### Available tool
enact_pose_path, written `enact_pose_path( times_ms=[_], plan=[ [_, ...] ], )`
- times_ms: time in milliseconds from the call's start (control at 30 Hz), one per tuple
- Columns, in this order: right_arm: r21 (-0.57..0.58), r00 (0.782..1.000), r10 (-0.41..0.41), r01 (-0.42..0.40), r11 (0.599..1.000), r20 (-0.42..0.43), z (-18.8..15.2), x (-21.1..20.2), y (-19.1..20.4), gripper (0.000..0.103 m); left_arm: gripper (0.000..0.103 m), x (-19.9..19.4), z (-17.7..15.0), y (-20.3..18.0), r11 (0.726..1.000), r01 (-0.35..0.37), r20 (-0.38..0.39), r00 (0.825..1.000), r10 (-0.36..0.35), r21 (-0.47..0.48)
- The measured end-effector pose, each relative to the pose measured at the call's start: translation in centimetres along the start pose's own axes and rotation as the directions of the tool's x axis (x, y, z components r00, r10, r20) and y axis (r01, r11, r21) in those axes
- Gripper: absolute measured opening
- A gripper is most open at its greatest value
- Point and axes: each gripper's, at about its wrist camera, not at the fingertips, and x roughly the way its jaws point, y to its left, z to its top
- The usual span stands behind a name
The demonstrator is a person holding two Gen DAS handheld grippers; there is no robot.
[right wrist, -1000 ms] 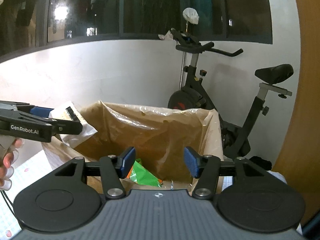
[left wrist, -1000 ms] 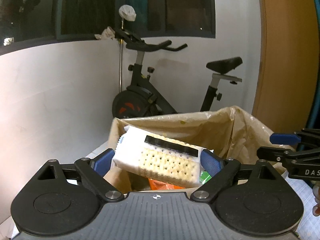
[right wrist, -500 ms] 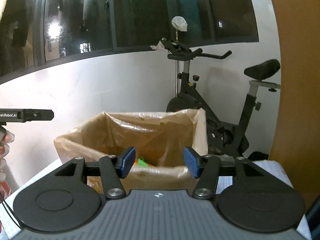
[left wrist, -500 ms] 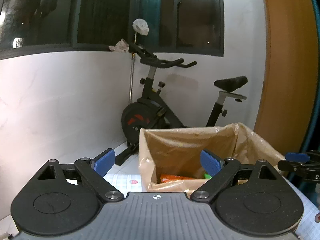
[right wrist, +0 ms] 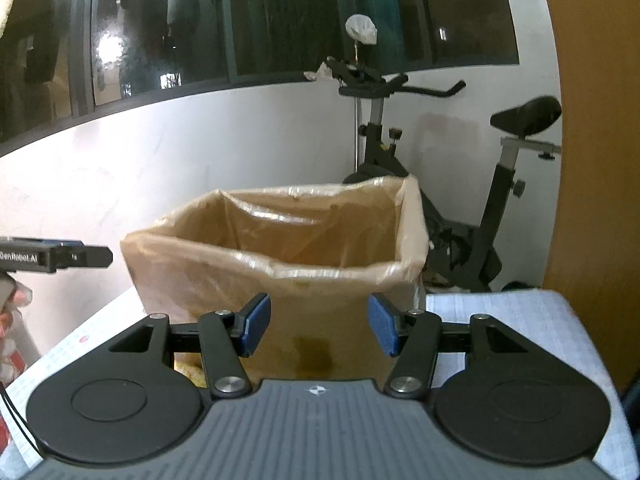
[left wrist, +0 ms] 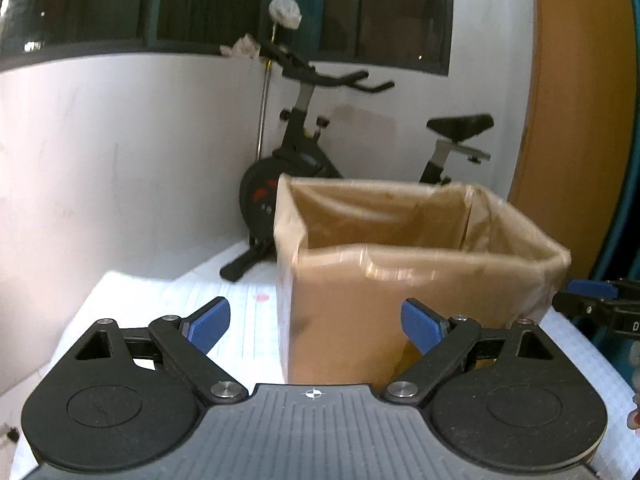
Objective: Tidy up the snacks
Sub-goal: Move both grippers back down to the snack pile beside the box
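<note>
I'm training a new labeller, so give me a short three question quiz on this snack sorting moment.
1. True or false: the left gripper holds a snack.
2. What lines the cardboard box? A) foil B) clear plastic bag C) cloth
3. What stands behind the box against the wall?

Key:
1. False; its jaws are open and empty, as are the right gripper's.
2. B
3. An exercise bike.

The plastic-lined cardboard box (left wrist: 400, 280) stands directly ahead of both grippers, its near wall blocking a level approach; its open top is unobstructed from above. Bare tablecloth (left wrist: 180, 300) lies free to the box's left and right (right wrist: 500, 312). An exercise bike (right wrist: 460, 208) crowds the space behind the box.
</note>
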Motion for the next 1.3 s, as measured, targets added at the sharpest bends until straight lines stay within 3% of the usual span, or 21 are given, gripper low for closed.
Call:
enact_pose_path(
  times_ms=[267, 467, 733, 1000, 1133, 1300],
  plan=[
    [0.018, 0.994, 0.004, -0.002, 1.000, -0.110, -2.9, 1.7, 0.5, 0.059, 0.094, 1.0, -2.7, 0.5, 0.999, 0.000, -0.074, 0.997, -0.002, -0.033],
    [0.005, 0.995, -0.011, 0.012, 1.000, -0.101, -4.0, 1.5, 0.7, 0.059, 0.094, 1.0, -5.9, 0.7, 1.000, 0.008, -0.130, 0.991, -0.011, -0.022],
    [0.056, 0.988, -0.128, 0.133, 0.990, -0.086, -6.1, -1.6, -2.3, 0.059, 0.094, 2.1, -10.5, 1.3, 0.998, 0.051, -0.229, 0.972, -0.044, 0.025],
    [0.116, 0.956, -0.254, 0.272, 0.955, -0.150, -9.2, -4.9, -5.8, 0.059, 0.094, 4.3, -12.2, 1.0, 0.993, 0.109, -0.294, 0.951, -0.091, 0.045],
    [0.113, 0.945, -0.241, 0.270, 0.956, -0.220, -11.2, -4.9, -5.7, 0.059, 0.094, 4.7, -13.0, 0.2, 0.991, 0.115, -0.312, 0.946, -0.086, 0.074],
    [0.136, 0.941, -0.136, 0.186, 0.973, -0.309, -13.2, -3.4, -4.2, 0.059, 0.095, 4.6, -13.4, -0.1, 0.990, 0.112, -0.310, 0.947, -0.080, 0.086]
  ],
)
